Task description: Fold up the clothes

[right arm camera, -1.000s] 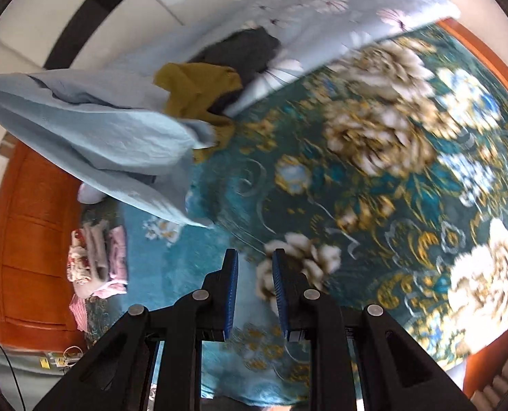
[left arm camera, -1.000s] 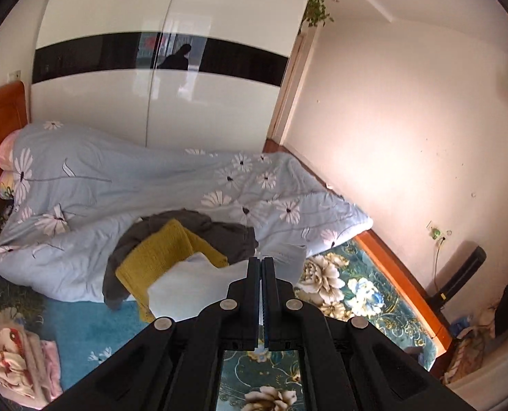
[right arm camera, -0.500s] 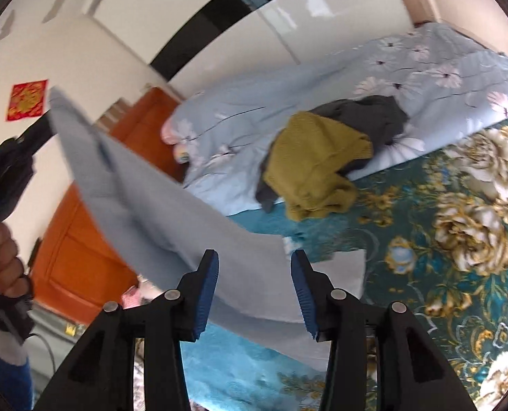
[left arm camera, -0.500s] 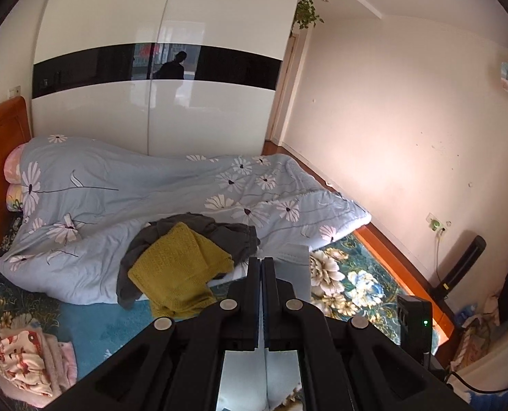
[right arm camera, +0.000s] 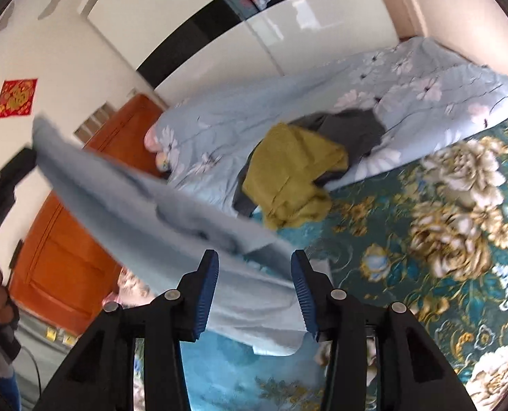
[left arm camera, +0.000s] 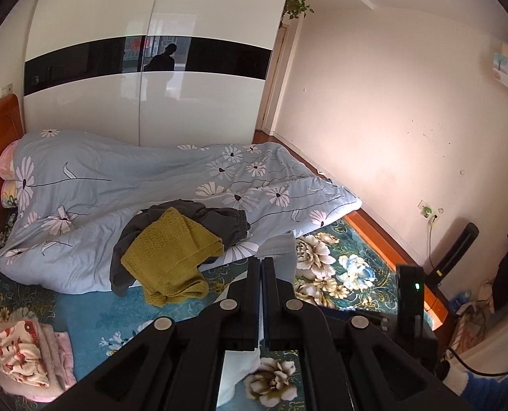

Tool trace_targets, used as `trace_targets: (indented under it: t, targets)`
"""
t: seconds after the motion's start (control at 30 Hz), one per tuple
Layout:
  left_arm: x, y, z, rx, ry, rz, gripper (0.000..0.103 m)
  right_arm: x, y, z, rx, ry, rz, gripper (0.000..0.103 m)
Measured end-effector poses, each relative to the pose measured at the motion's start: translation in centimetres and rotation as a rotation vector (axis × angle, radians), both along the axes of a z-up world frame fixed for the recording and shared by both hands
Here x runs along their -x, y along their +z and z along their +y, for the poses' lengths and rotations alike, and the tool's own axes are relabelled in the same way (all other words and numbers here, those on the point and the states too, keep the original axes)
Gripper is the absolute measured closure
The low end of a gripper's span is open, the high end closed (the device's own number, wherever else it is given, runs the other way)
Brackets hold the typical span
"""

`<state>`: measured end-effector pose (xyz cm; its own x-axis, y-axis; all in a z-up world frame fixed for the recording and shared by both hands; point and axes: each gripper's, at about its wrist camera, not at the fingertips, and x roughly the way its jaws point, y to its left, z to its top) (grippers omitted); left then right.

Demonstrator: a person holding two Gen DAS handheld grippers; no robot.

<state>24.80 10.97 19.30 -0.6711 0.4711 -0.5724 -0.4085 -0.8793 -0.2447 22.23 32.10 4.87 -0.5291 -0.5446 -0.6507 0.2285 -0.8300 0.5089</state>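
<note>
My left gripper [left arm camera: 261, 267] is shut on a light blue garment [left arm camera: 279, 253] and holds it up over the bed. In the right wrist view the same garment [right arm camera: 134, 212] hangs stretched from the left gripper [right arm camera: 17, 167] at the far left down toward my right gripper [right arm camera: 254, 274]. The right gripper is open, its blue pads on either side of the garment's lower part, not closed on it. A mustard knit garment [left arm camera: 171, 253] lies on a dark grey garment [left arm camera: 219, 219] on the bed.
A blue flowered duvet [left arm camera: 117, 178] covers the far side of the bed. The teal floral sheet [right arm camera: 425, 205] lies beyond the right gripper. Folded pink clothes [left arm camera: 24, 352] sit at the left. A white wardrobe [left arm camera: 151, 85] and wooden headboard [right arm camera: 65, 257] stand behind.
The right gripper opened wide and swung up from the sheet toward the hanging garment. The left gripper stayed shut and lifted the garment higher.
</note>
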Motion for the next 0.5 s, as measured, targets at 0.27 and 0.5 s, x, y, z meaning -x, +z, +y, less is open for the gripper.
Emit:
trace_targets:
  t: [0.27, 0.5]
  targets:
    - [-0.5, 0.6, 0.2, 0.013, -0.017, 0.009, 0.102, 4.3, -0.6, -3.3, -0.169, 0.182, 0.031, 0.058]
    - [-0.2, 0.3, -1.6, -0.019, 0.028, -0.013, 0.102, 4.4, -1.4, -5.7, -0.161, 0.283, 0.015, 0.089]
